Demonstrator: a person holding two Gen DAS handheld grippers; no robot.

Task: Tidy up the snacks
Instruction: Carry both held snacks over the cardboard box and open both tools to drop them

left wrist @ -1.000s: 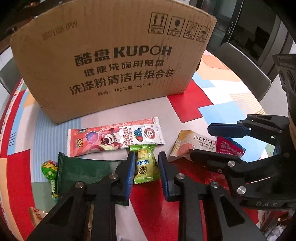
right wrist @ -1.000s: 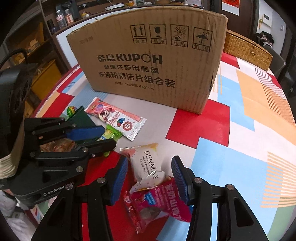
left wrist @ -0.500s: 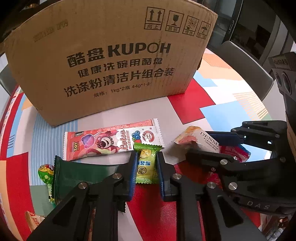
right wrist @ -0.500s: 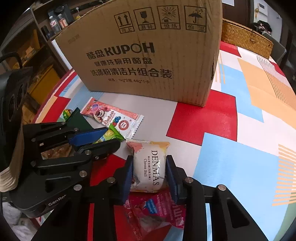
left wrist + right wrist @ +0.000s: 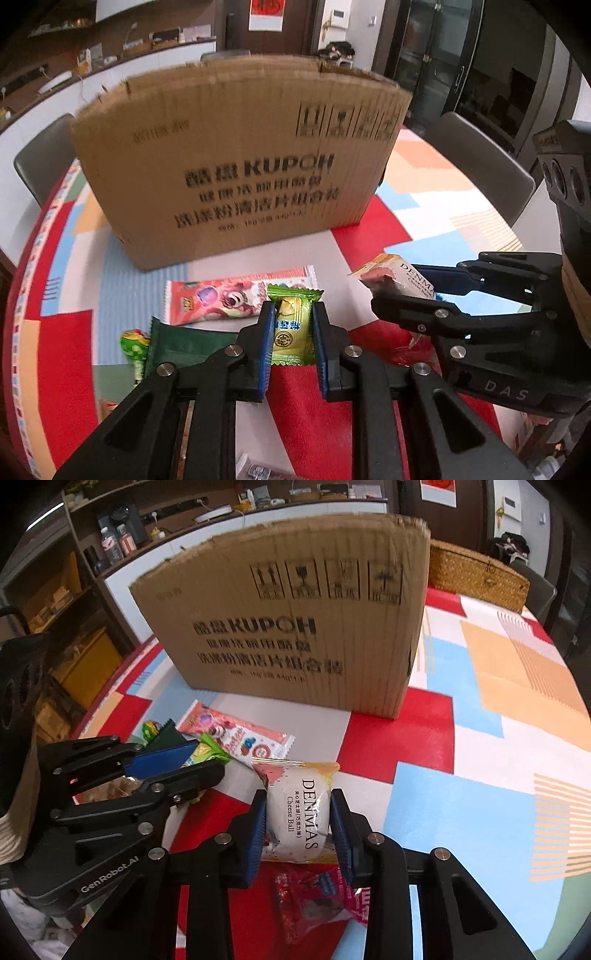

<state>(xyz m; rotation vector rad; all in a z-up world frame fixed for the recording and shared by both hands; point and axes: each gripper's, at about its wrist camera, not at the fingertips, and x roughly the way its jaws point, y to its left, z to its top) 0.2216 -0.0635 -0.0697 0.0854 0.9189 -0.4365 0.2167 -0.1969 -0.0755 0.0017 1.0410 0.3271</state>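
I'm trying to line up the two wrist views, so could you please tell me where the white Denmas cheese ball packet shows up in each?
Left wrist view: the Denmas packet sits at middle right, pinched in the right gripper that reaches in from the right edge.
Right wrist view: the packet is at lower centre, clamped between that gripper's blue pads.
Shared landmark: the Kupoh cardboard box stands behind it in both.

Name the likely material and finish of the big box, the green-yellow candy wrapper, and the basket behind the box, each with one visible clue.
Big box: corrugated cardboard, matte brown; ragged fluted top edge and printed ink.
Green-yellow candy wrapper: probably thin plastic film, glossy; crimped zigzag ends and shine.
Basket: seemingly woven straw or wicker, matte tan; a plaited pattern shows, though the fibre cannot be told.
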